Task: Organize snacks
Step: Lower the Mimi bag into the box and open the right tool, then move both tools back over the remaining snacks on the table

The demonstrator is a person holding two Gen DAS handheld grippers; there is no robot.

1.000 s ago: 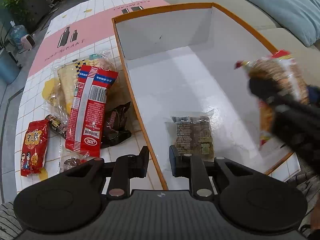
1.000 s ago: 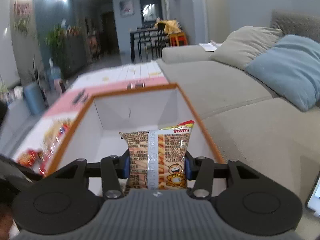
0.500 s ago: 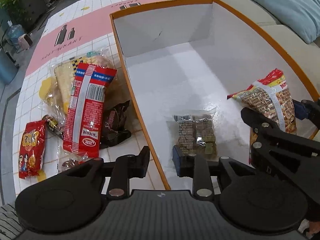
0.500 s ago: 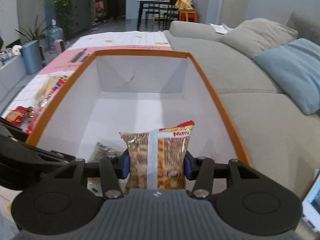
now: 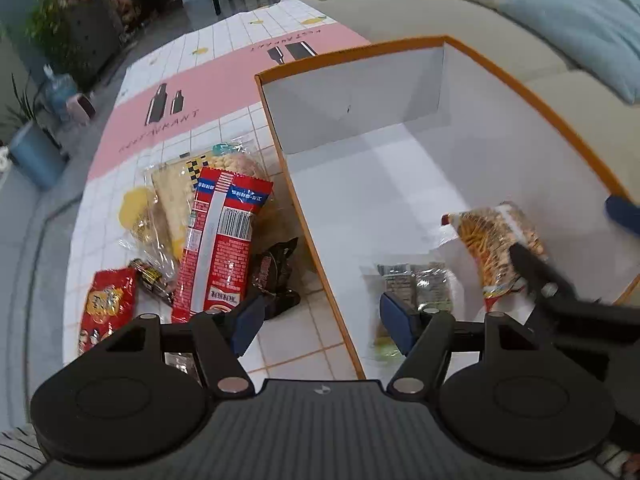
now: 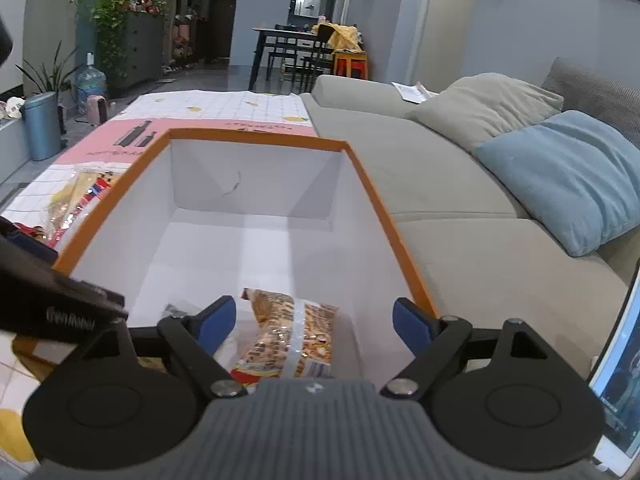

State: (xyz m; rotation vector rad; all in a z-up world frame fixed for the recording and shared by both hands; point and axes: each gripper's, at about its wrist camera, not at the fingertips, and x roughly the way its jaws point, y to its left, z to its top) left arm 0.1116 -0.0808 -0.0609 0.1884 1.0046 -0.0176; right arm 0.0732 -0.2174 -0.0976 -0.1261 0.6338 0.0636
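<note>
A white box with an orange rim (image 5: 308, 224) (image 6: 256, 136) stands on the table. On its floor lie a small grey-green pack (image 5: 416, 284) (image 6: 176, 310) and an orange stick-snack bag (image 5: 496, 248) (image 6: 292, 336). My right gripper (image 6: 316, 320) hovers just above that bag, its jaws opening wide and the pads clear of it. One of its black fingers (image 5: 536, 272) shows over the bag. My left gripper (image 5: 320, 320) hangs over the box's left wall, jaws opening with nothing gripped. Left of the box lie a long red pack (image 5: 220, 248), a small red pack (image 5: 106, 304), a clear cracker bag (image 5: 176, 188) and a dark brown pack (image 5: 276, 276).
The table wears a pink and white checked cloth (image 5: 192, 92). A grey sofa (image 6: 440, 184) with a blue cushion (image 6: 560, 176) runs along the box's right side. A lit screen (image 6: 616, 360) stands at the far right edge.
The right gripper lowered the stick-snack bag into the box and spread its jaws; the bag now lies flat on the floor. The left gripper's jaws went from shut to wide apart.
</note>
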